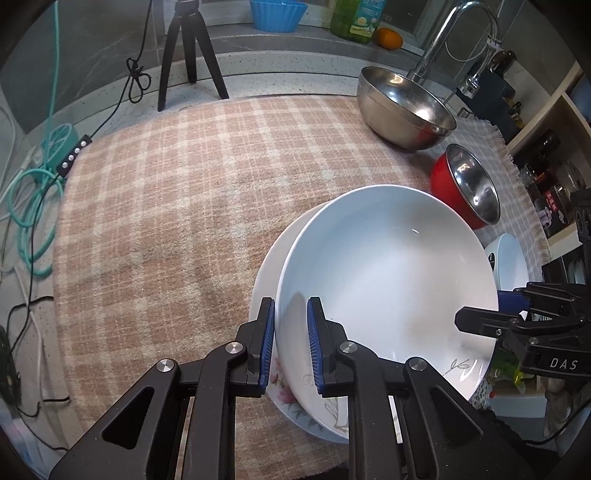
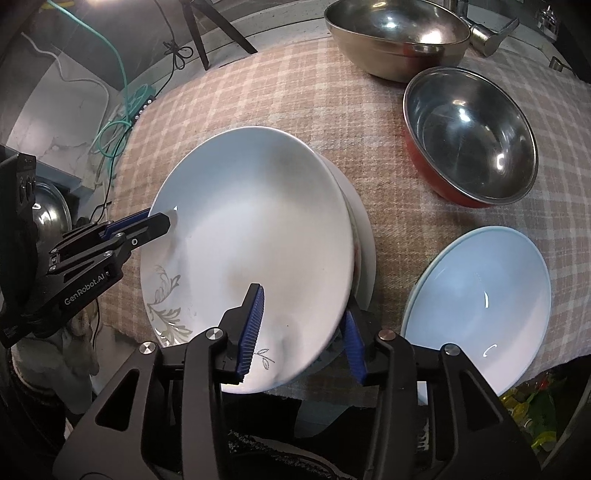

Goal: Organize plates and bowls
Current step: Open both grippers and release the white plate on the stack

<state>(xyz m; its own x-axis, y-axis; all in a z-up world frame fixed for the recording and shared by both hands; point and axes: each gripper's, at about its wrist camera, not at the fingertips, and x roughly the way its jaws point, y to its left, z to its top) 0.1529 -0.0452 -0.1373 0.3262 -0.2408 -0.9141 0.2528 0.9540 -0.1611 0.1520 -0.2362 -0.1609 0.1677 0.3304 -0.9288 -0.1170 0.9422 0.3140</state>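
Note:
A white plate (image 1: 388, 258) with a grey leaf print lies tilted on a floral plate (image 1: 284, 398) on the checked cloth (image 1: 166, 203). My left gripper (image 1: 291, 306) is shut on the white plate's left rim; from the right wrist view that left gripper (image 2: 159, 218) pinches the edge of the white plate (image 2: 251, 221). My right gripper (image 2: 303, 301) stands open astride the near right rim, one pad over the plate's inside, the other outside, neither pressing. The floral plate (image 2: 365, 251) peeks out beneath. A pale blue plate (image 2: 480, 295) lies to the right.
A red bowl with a steel inside (image 2: 469, 136) and a large steel bowl (image 2: 395, 33) stand at the back right by the faucet (image 1: 450, 33). A tripod (image 1: 188, 55) stands behind the cloth, and teal cables (image 1: 33, 206) lie to its left. Shelves stand at the far right.

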